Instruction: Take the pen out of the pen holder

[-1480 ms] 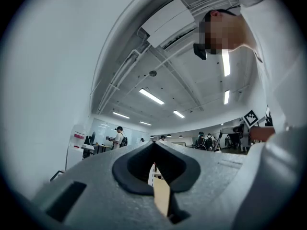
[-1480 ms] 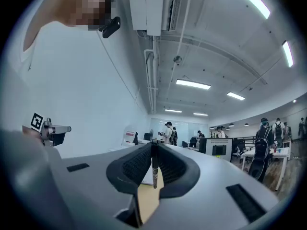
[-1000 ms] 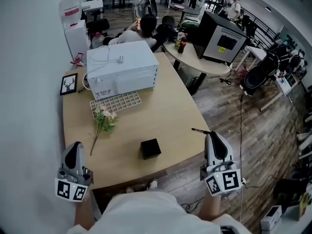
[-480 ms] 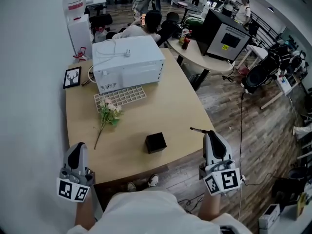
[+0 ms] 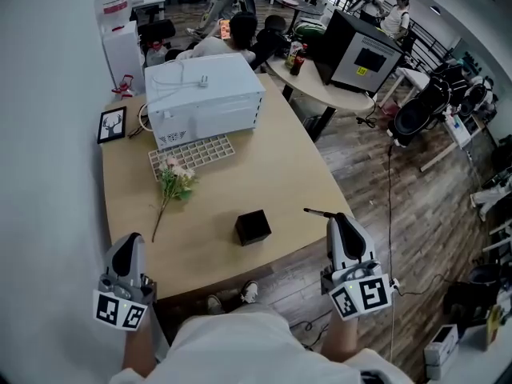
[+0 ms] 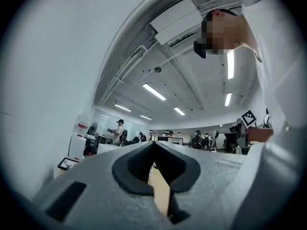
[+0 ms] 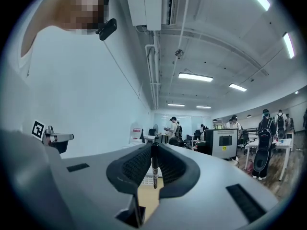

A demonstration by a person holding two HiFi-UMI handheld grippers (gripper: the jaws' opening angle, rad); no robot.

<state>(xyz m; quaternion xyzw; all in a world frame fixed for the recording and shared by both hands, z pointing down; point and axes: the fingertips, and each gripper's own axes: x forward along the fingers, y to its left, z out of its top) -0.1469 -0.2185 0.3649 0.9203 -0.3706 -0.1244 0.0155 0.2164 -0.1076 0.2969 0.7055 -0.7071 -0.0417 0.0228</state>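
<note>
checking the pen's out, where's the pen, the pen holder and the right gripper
pen (image 5: 314, 212): head view, middle of its dark shaft.
pen holder (image 5: 253, 227): head view, the black box's body.
right gripper (image 5: 336, 217): head view, tip of its jaws, shut on the pen.

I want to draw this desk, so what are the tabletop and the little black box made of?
The tabletop looks like pale wood or wood-look laminate: it is tan and smooth, with no shine. The little black box looks like matte plastic or card, dark and dull. It is too small to tell which.
</note>
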